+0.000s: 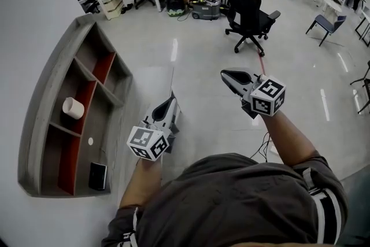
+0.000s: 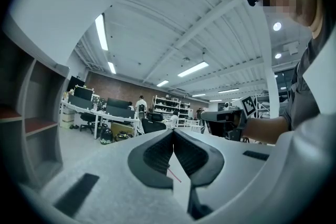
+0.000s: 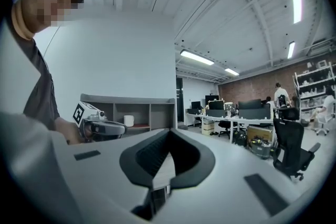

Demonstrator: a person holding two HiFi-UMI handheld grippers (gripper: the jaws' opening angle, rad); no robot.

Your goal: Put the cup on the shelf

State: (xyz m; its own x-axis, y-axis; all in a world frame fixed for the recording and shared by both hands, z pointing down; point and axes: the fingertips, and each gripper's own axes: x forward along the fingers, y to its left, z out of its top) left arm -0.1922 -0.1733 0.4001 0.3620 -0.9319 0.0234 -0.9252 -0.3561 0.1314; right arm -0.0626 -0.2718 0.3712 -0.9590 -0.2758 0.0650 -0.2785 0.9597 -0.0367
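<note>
Nearest, the left gripper (image 1: 170, 102) and the right gripper (image 1: 226, 74) are both empty, jaws pressed together, and are held over the floor well apart from the shelf (image 1: 36, 124). Farther off, the cup (image 1: 73, 107) stands upright on a red board in a middle compartment of the shelf. It is a small, plain white cylinder with no handle visible. It is probably light, stiff and smooth-walled, hence slippery, and is best pinched across its sides at mid-height.

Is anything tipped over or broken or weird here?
No, nothing stands out. The white cup stands upright in the shelf, and the left claw and right claw are both shut and empty.
</note>
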